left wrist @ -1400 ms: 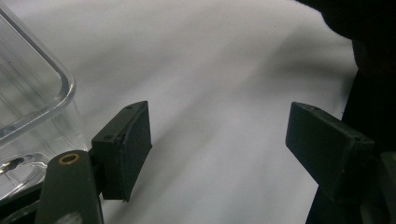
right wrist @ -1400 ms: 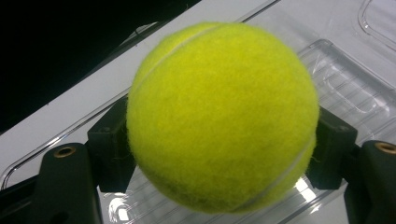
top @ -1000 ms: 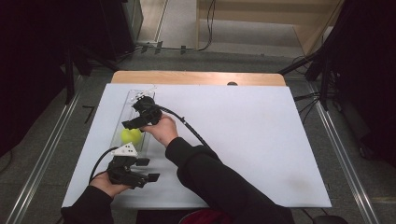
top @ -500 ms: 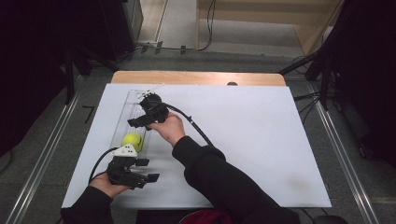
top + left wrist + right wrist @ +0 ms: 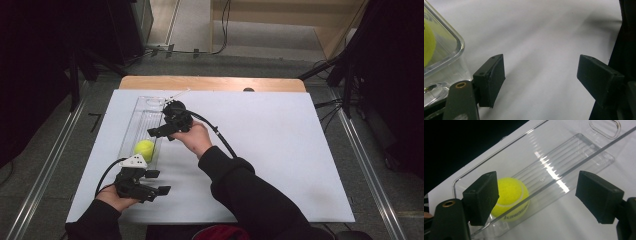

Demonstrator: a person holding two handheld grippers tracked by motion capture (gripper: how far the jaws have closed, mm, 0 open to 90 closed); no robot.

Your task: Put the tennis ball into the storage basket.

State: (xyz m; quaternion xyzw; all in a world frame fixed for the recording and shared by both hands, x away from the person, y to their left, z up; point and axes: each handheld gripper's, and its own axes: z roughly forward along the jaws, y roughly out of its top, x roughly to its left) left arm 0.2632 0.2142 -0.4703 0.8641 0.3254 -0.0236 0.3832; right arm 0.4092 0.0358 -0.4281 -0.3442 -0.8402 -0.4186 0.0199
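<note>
A yellow tennis ball (image 5: 145, 148) lies in the near end of a long clear plastic tray (image 5: 143, 114) on the left of the white table cover. My right gripper (image 5: 161, 132) hovers over the tray's right wall, just beyond the ball, with its jaws wide open and empty. In the right gripper view the ball (image 5: 511, 197) sits below and between the jaws of the right gripper (image 5: 536, 195), closer to the left one. My left gripper (image 5: 159, 182) rests near the table's front edge, open and empty. In the left gripper view, the left gripper (image 5: 541, 75) faces bare cover, with the tray corner (image 5: 446, 57) at left.
The white cover (image 5: 280, 150) stretches wide to the right of the tray. A wooden table edge (image 5: 210, 82) runs along the back. The right gripper's black cable (image 5: 220, 137) loops beside the right forearm. Dark equipment and metal rails flank the table.
The right hand and its gripper have drifted slightly right and back from the ball, which stays in the tray. The left gripper has not moved.
</note>
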